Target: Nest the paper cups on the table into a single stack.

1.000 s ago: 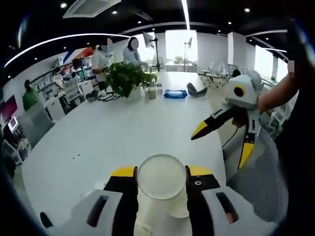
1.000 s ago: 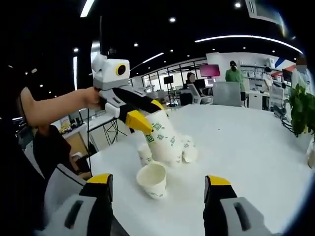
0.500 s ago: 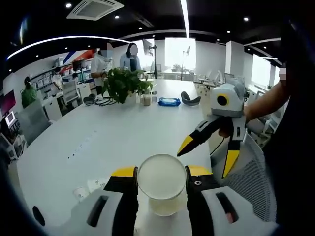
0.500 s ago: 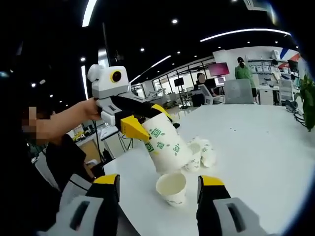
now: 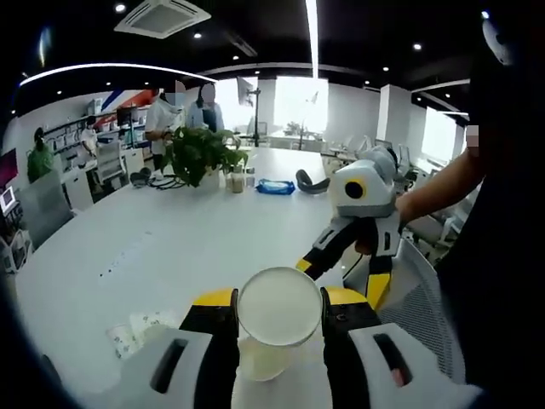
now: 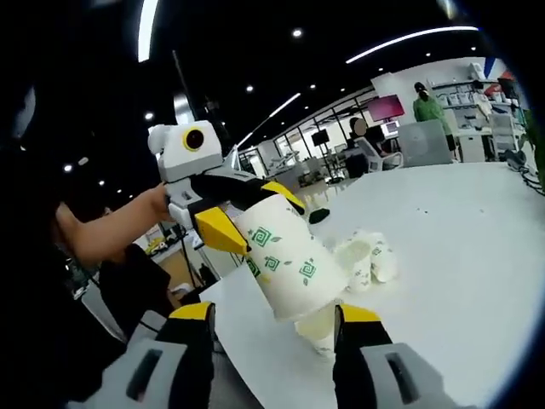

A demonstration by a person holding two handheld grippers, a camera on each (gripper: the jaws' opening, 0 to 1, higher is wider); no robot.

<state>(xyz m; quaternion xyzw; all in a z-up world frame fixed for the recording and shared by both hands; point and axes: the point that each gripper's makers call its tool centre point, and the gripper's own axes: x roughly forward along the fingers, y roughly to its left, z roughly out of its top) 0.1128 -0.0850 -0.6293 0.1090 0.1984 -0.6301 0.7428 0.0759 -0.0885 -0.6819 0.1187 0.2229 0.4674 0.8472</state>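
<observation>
Closest up in the left gripper view: left gripper clamped on a paper cup, jaws pressed against both sides just under the rim, mouth facing the camera. Held tilted like that probably so the base leads down into the next one.

From the right gripper view, same held cup hanging base-down, directly over an upright cup on the table. Looks lined up for a drop-in, base just above that open mouth, not seated yet as far as can be told.

Right gripper spread wide either side of the table cup, gripping nothing, likely parked there to steady it when the nesting happens.

Bit further back, a few loose cups tipped over on the white table. Plenty left to stack.

Far end in the left gripper view: potted plant, people standing around.
</observation>
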